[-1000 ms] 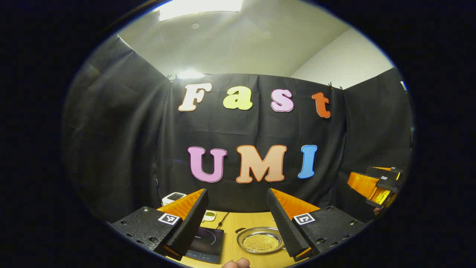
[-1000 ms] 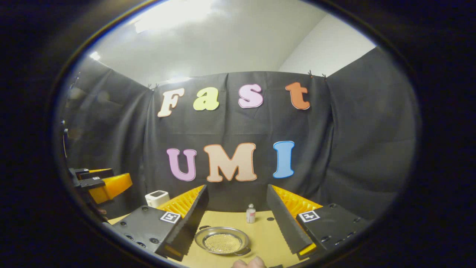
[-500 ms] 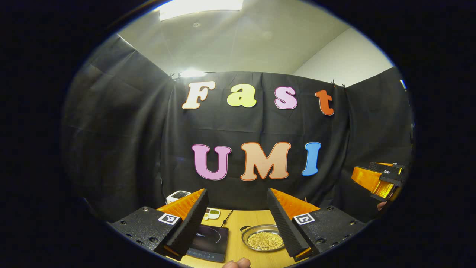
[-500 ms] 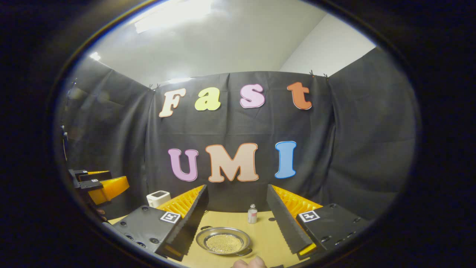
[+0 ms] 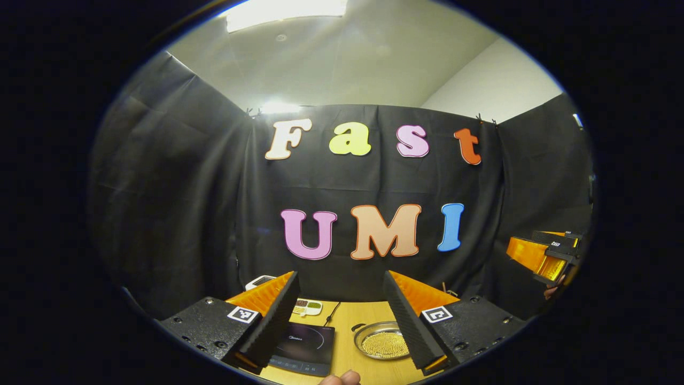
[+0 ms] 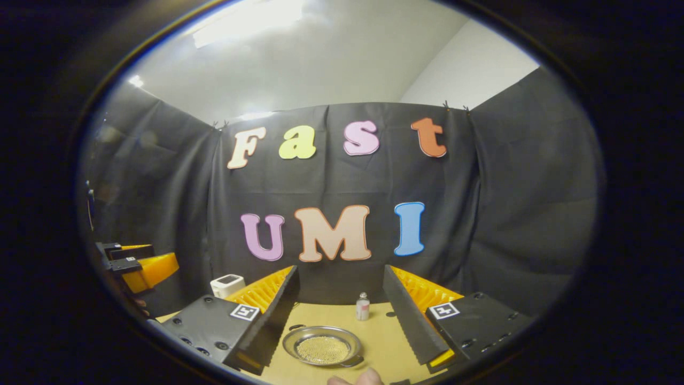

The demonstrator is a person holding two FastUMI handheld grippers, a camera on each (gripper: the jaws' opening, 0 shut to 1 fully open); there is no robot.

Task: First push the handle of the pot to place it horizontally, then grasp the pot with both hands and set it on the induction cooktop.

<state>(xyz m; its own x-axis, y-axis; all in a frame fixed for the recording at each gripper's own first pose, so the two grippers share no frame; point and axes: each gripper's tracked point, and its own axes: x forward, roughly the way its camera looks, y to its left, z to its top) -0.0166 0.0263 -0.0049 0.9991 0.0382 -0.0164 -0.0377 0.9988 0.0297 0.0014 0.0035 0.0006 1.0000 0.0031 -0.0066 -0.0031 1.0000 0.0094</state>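
A shallow silver pot (image 5: 382, 342) holding small golden beads sits on the wooden table, to the right of the black induction cooktop (image 5: 302, 348). My left gripper (image 5: 340, 276) hangs open above the table's near edge, with nothing between its fingers. In the right gripper view the pot (image 6: 322, 346) lies just ahead and below, with one small dark handle at its far left and one at its near right. My right gripper (image 6: 340, 270) is open and empty too. Each gripper appears at the side of the other's view: the right gripper (image 5: 545, 255), the left gripper (image 6: 134, 264).
A small white device (image 6: 226, 285) stands at the back left of the table (image 6: 385, 342). A little bottle (image 6: 363, 307) stands behind the pot. A small white dish (image 5: 306, 307) and a cable lie behind the cooktop. A fingertip (image 5: 340, 378) shows at the bottom edge.
In the left gripper view the cooktop and pot have slid to the right and look a little farther off. The right gripper view has hardly shifted. Both grippers stay open.
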